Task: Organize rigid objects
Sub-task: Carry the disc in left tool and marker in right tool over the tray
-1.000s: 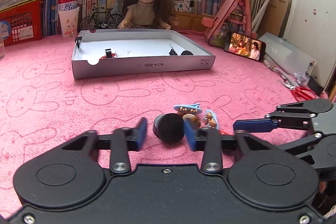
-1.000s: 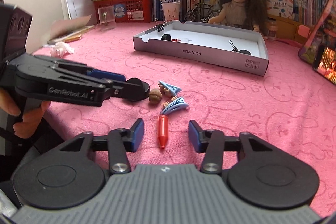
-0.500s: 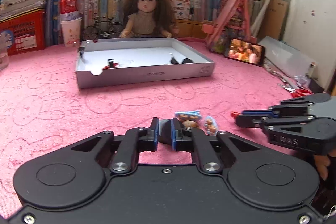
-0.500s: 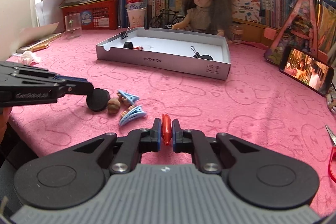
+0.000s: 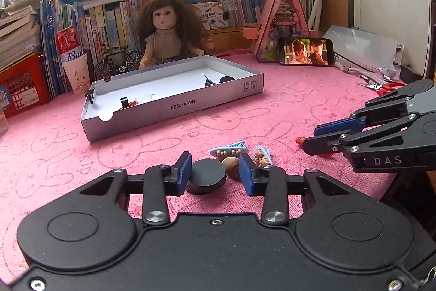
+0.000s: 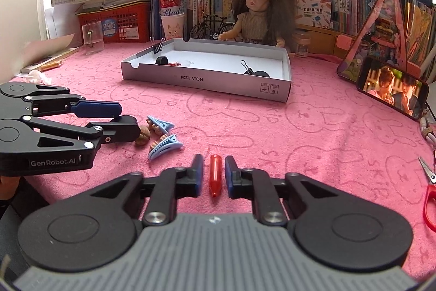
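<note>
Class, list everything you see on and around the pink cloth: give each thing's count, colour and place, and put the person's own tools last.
Box: one, white, mid-cloth, holding binder clips and small black pieces.
Hair clips: two, light blue, near edge of the cloth.
Disc: one, black, between the left jaws.
Cap: one, red, between the right jaws.
Nut-like piece: one, brown, beside the clips.
Doll: one, brown-haired, behind the box.
Phone: one, playing video, at right.
Scissors: one, red-handled, far right.
Can: one, red, in a white cup.
Books, plush toys: many, along the back.
Left gripper: black, jaws opening around the disc.
Right gripper: black, jaws opening around the cap.
</note>
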Action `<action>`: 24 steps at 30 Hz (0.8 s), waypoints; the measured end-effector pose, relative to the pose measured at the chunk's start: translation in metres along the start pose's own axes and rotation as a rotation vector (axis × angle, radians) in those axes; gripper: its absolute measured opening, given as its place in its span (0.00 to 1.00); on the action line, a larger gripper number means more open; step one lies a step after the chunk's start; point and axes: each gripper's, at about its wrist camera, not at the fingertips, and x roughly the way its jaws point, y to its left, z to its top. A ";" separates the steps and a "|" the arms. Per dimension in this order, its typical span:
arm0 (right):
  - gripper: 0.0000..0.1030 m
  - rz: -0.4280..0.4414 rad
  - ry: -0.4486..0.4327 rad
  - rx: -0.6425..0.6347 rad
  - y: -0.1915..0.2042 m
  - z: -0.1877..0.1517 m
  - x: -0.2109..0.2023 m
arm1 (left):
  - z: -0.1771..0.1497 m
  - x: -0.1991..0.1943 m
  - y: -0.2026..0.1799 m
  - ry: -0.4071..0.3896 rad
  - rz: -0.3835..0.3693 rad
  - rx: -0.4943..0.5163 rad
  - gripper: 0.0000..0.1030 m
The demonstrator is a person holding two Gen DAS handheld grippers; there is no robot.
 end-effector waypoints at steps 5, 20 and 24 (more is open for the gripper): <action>0.43 -0.006 0.006 -0.005 0.001 -0.003 0.001 | -0.001 0.002 0.008 0.015 0.021 -0.034 0.37; 0.43 -0.016 0.007 -0.014 0.005 -0.006 0.001 | -0.011 0.000 -0.017 -0.005 -0.013 0.115 0.36; 0.23 -0.024 0.006 -0.009 0.006 -0.005 0.002 | -0.011 0.000 -0.019 -0.013 -0.009 0.114 0.29</action>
